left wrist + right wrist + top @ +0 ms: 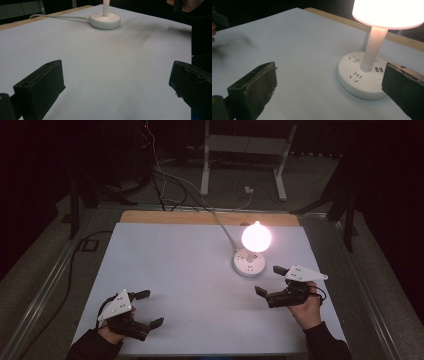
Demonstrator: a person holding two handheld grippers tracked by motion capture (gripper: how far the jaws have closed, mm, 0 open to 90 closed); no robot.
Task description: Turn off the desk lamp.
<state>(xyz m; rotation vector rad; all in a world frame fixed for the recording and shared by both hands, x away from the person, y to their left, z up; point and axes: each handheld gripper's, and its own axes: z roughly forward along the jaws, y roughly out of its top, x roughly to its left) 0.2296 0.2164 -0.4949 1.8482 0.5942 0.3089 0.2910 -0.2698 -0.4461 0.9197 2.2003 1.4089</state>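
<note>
**A:** Lamp (252,251) sits lit at the table's (165,270) far right, just beyond the right gripper (270,281), jaws wide and empty. Grab where?

**B:** Probably the stiff stem (372,47). The base (359,77) looks heavy and the shade (387,12) fragile. Left gripper (147,309) is wide open too, well away.

Bench (165,270) surface: open across the left and centre, with no object between the left gripper (146,309) and the far edge. One obstacle: a lit lamp (256,238) on a round socket base (248,263), right of centre, just beyond the right gripper (270,281). Its white cord (223,227) runs back over the far edge. Both grippers stand wide apart, jaws spread.
</note>
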